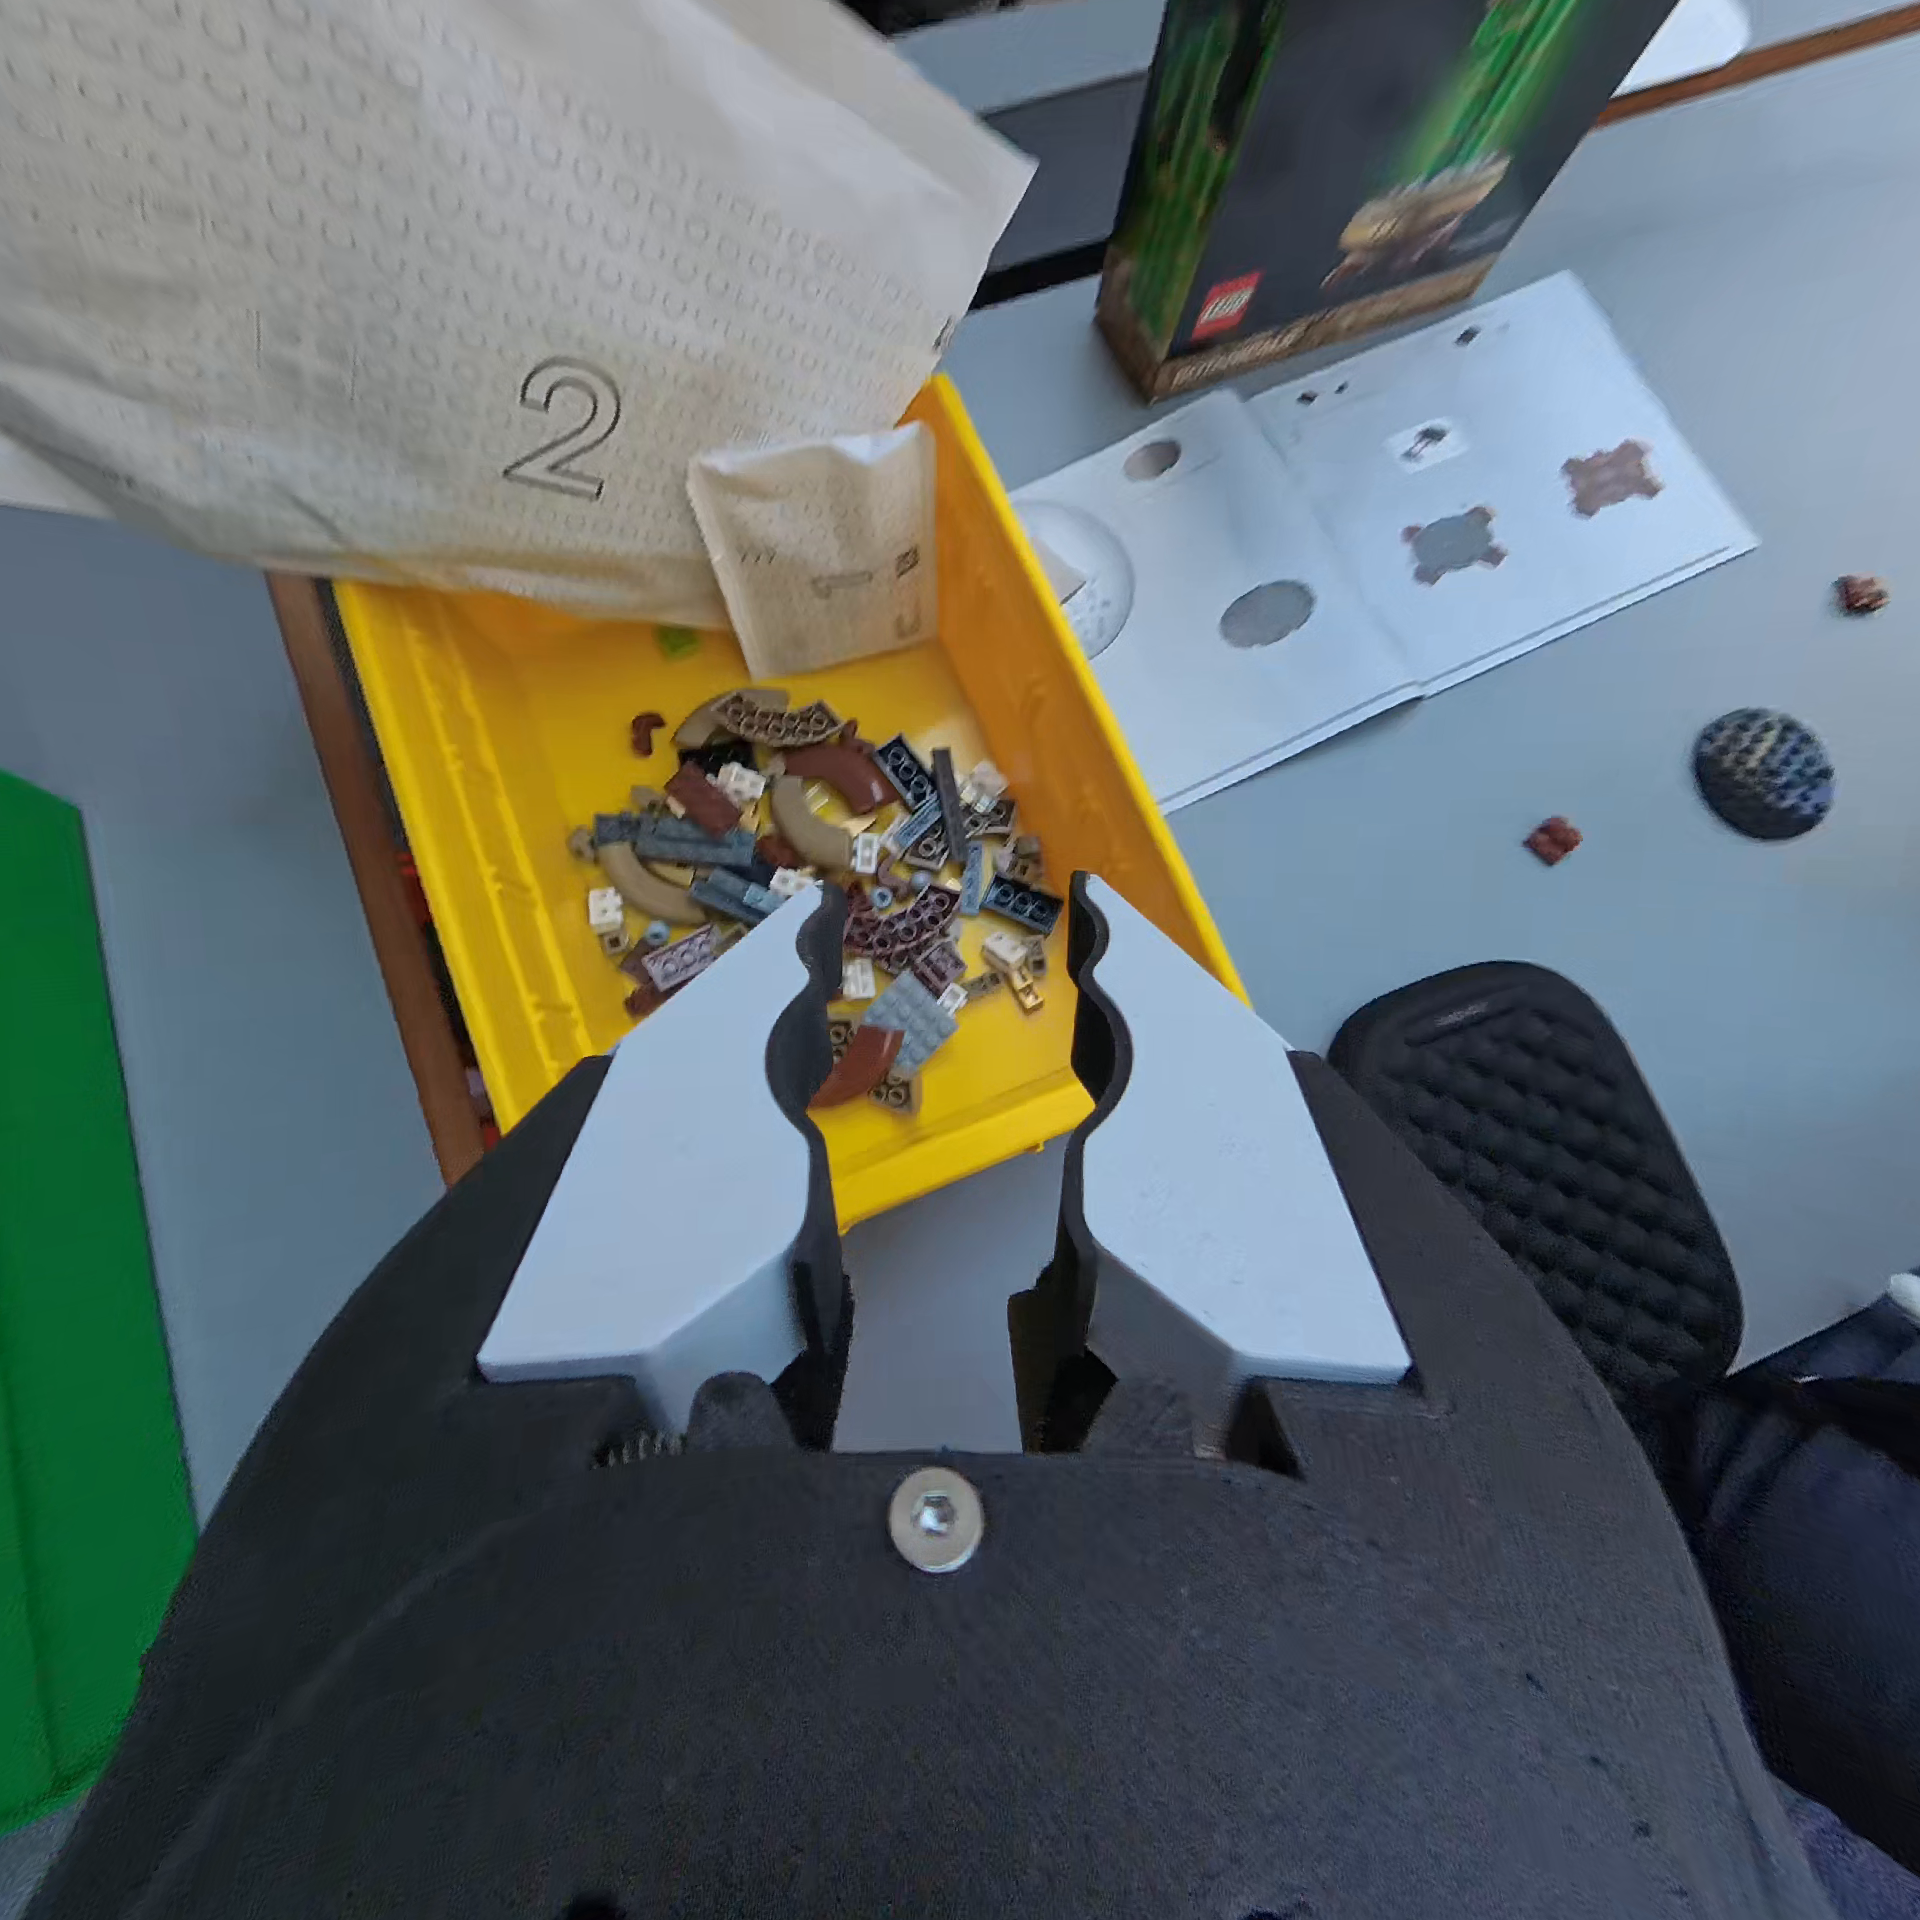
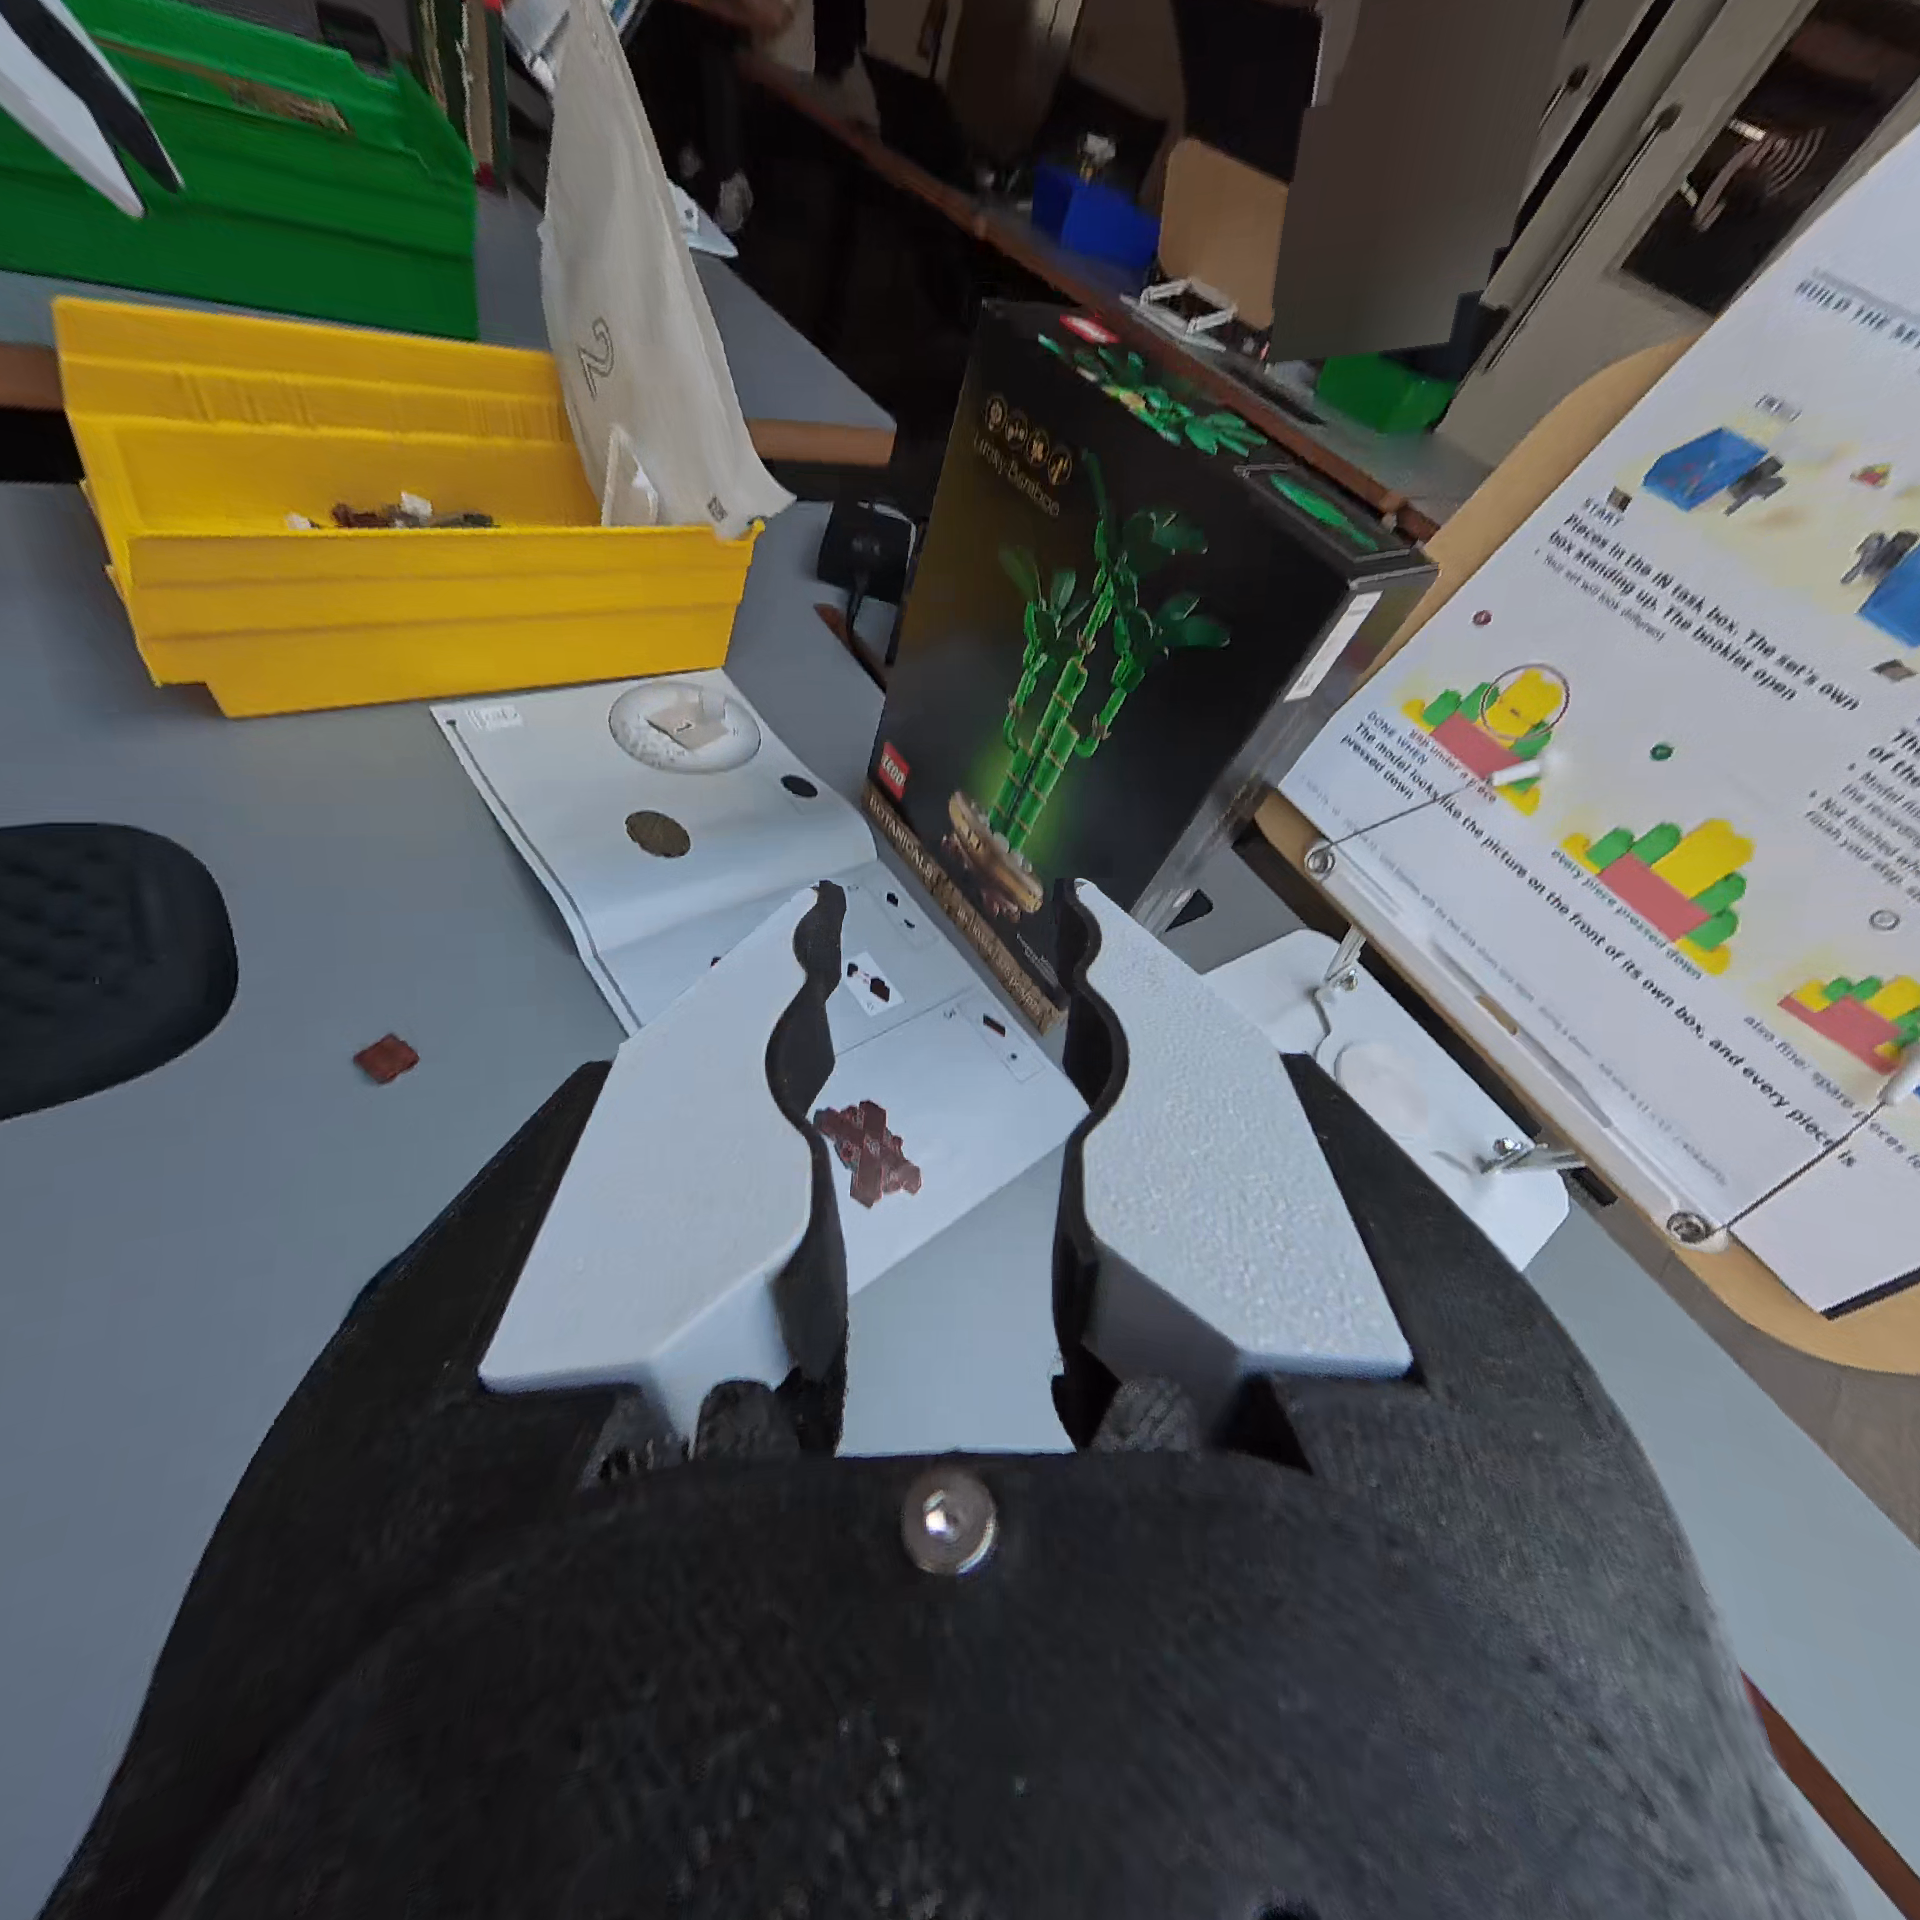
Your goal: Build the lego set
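Left wrist view. My left tool [image 1: 951, 904] hangs above the near end of the shallow yellow plastic tray [image 1: 1081, 748], its two grey fingers apart and holding nothing. Directly beyond and below the tips lies the heap of loose brown, grey, tan and black lego pieces [image 1: 821, 862]; a dark reddish-brown plate with holes [image 1: 904, 920] sits between the fingertips in the frame. I judge the coming move to be a short descent into this heap, and the left tool is clearly the nearer of the two. The large pale paper bag [image 1: 416, 312] covers the tray's far end, so what lies under it is hidden; a smaller torn paper bag [image 1: 831, 551] leans inside the tray. On the grey table [image 1: 1455, 935] to the right lie the open white instruction booklet [image 1: 1351, 540], a dark domed studded piece [image 1: 1763, 774] and two small reddish-brown pieces [image 1: 1552, 840].

Right wrist view. My right tool [image 2: 945, 904] is likewise spread and empty, hovering over the booklet's right page [image 2: 935, 1091], with the tray [image 2: 416, 603] well apart to its left. The tall dark lego box with green bamboo artwork [image 2: 1091, 644] stands just behind the booklet. The tilted printed task sheet [image 2: 1662, 831] is cut off at the right edge and blurred.
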{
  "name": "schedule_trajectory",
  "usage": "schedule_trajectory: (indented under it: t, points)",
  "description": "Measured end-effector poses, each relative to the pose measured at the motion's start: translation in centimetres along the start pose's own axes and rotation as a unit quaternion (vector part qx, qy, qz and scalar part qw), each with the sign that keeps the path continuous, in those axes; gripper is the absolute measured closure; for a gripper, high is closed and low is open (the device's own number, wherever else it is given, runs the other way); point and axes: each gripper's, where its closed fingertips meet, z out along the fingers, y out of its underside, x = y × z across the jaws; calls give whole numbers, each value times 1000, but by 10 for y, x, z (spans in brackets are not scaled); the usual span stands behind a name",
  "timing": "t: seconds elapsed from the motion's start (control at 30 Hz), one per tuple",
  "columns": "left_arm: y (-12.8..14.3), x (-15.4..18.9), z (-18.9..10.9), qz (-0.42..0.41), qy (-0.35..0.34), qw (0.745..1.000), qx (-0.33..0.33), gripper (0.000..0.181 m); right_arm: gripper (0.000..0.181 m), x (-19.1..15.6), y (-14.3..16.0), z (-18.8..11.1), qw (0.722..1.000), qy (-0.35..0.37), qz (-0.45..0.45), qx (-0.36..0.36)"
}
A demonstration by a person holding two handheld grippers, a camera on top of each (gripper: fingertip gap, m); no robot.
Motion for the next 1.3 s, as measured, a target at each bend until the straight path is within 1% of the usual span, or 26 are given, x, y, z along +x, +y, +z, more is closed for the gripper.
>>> schedule_trajectory:
  t: [0.07,0.13,0.2,0.3,0.43,0.57,0.6,0.67,0.77,0.83,0.93,1.03,1.1,1.17,1.3]
  points:
    - [18,-7,10,-23,-8,998,-52,145,139,-2,-19,4,999,14,-14,25]
    - [30,-18,19,-46,-18,995,-91,144,138,-10,-37,9,999,10,-22,47]
    - [35,-31,29,-55,-37,991,-114,145,139,-20,-55,15,998,-3,-26,63]
    - [40,-43,46,-67,-42,986,-145,149,139,-30,-81,24,995,-13,-39,87]
    - [60,-63,71,-73,-72,970,-220,149,139,-39,-115,38,991,-34,-46,123]
    - [79,-78,90,-81,-94,951,-282,151,140,-42,-138,49,984,-44,-25,171]
    - [81,-82,93,-80,-100,948,-292,153,140,-46,-139,52,983,-54,-22,174]
    - [84,-91,96,-79,-121,942,-304,155,141,-51,-133,59,985,-65,-33,158]
    - [85,-97,101,-82,-133,937,-312,158,140,-47,-114,68,991,-44,-61,113]
    - [87,-99,105,-80,-137,935,-318,160,140,-46,-106,69,992,-38,-76,97]
    - [90,-97,111,-76,-126,932,-330,161,141,-46,-111,68,991,-37,-66,110]
    - [86,-86,116,-72,-99,939,-320,164,142,-49,-113,69,990,-47,-64,117]
    - [78,-70,118,-60,-57,949,-305,162,142,-48,-109,72,991,-41,-68,107]
    - [74,-50,119,-25,-9,953,-302,157,142,-48,-105,76,992,-41,-70,99]
    - [72,-28,121,62,38,951,-300,152,143,-52,-103,78,992,-50,-68,95]
